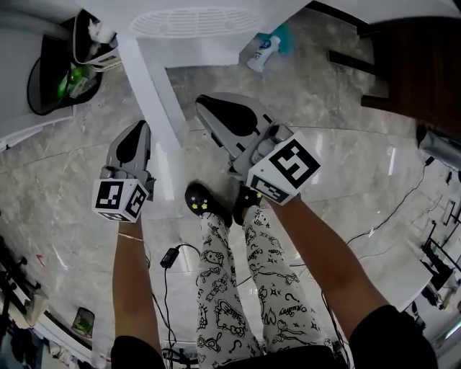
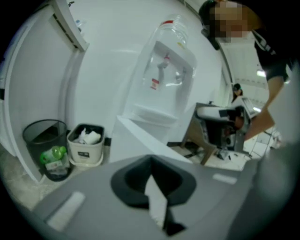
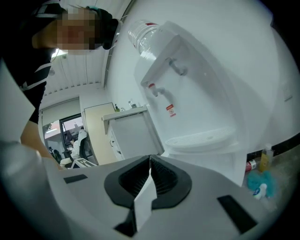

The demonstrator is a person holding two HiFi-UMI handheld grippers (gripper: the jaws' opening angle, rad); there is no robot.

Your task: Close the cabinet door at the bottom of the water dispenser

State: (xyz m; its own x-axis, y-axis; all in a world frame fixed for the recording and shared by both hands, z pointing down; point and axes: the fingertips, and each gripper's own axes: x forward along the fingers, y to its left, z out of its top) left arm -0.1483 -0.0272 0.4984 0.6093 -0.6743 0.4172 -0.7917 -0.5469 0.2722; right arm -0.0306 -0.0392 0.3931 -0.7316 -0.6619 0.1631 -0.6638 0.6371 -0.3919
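The white water dispenser (image 1: 194,21) stands at the top of the head view, its drip tray facing me. Its bottom cabinet door (image 1: 149,90) swings out open and shows edge-on as a white panel running toward my feet. My left gripper (image 1: 141,127) is shut and sits just left of the door's outer end; I cannot tell whether it touches. My right gripper (image 1: 204,102) is shut and hovers to the right of the door. The left gripper view shows the dispenser (image 2: 164,79) and the open door (image 2: 136,140) ahead of the left gripper (image 2: 151,161). The right gripper (image 3: 150,161) faces the dispenser (image 3: 187,93).
A black mesh bin (image 1: 50,72) and a white bin (image 1: 94,39) stand left of the dispenser. A spray bottle (image 1: 263,52) and a teal cloth (image 1: 287,34) lie to its right. Dark wooden furniture (image 1: 418,65) is at the top right. A cable with an adapter (image 1: 171,256) lies by my shoes (image 1: 205,203).
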